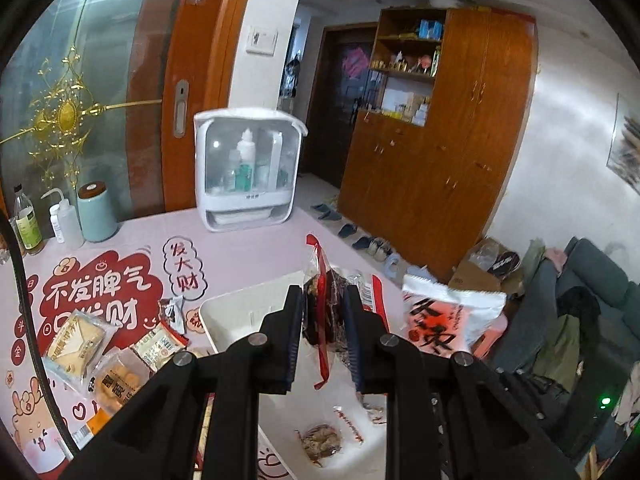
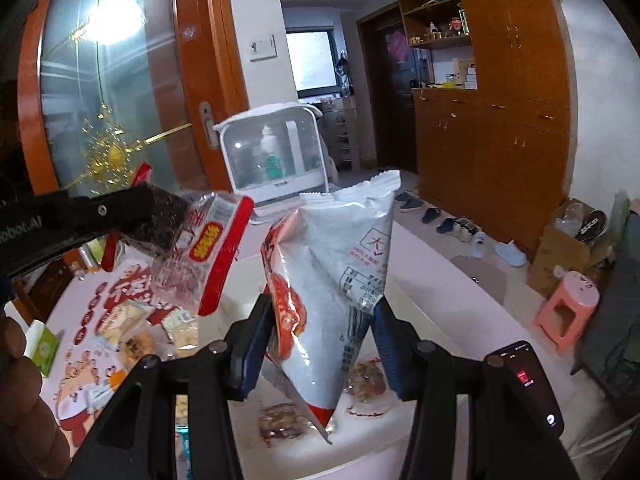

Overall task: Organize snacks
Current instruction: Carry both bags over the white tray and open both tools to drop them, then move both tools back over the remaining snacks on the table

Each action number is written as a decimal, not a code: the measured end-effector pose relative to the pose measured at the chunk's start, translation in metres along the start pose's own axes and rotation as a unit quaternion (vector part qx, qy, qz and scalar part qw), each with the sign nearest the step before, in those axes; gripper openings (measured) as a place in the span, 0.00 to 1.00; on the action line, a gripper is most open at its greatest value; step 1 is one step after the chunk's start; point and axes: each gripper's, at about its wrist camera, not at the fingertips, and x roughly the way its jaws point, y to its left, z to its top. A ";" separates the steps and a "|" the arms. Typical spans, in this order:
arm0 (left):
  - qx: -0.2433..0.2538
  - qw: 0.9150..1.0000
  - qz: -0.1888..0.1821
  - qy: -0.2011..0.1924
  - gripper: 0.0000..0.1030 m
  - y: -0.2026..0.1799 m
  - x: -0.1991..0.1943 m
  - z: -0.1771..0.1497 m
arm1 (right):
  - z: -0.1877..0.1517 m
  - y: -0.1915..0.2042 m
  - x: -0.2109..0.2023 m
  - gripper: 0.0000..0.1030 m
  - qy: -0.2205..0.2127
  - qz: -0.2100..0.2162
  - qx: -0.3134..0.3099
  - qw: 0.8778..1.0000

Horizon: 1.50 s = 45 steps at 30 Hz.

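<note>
In the left wrist view my left gripper point(image 1: 322, 320) is shut on a clear snack packet point(image 1: 320, 304) with red edges and dark brown pieces inside, held above a white tray point(image 1: 236, 312). One small wrapped snack point(image 1: 320, 442) lies in the tray. In the right wrist view my right gripper point(image 2: 322, 320) is shut on a white and red snack bag point(image 2: 344, 264), which stands upright over the same tray point(image 2: 420, 320). Under that bag lie small wrapped snacks point(image 2: 280, 426). The left gripper point(image 2: 154, 216) reaches in from the left with its clear packet point(image 2: 200, 248).
Several loose snack packets point(image 1: 76, 340) lie on the pink printed tablecloth point(image 1: 240, 248) left of the tray. A white case of bottles point(image 1: 248, 168) stands at the back, a teal canister point(image 1: 96, 212) and bottles at far left. A hand point(image 2: 24, 400), a phone point(image 2: 528, 384) and a pink stool point(image 2: 568, 304) show.
</note>
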 end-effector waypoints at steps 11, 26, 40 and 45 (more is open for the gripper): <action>0.024 0.991 0.077 0.104 0.76 0.022 0.065 -0.041 | -0.031 0.004 0.042 0.64 0.082 -0.004 -0.019 0.996; -0.004 0.992 0.097 0.080 0.81 0.047 0.001 -0.061 | -0.025 0.033 0.006 0.64 0.064 0.017 -0.039 0.997; -0.029 0.986 0.157 0.042 0.85 0.087 -0.097 -0.096 | -0.028 0.087 -0.042 0.64 0.040 0.050 -0.092 0.994; -0.052 0.979 0.193 0.035 0.85 0.115 -0.131 -0.110 | -0.036 0.112 -0.050 0.64 0.048 0.074 -0.112 0.990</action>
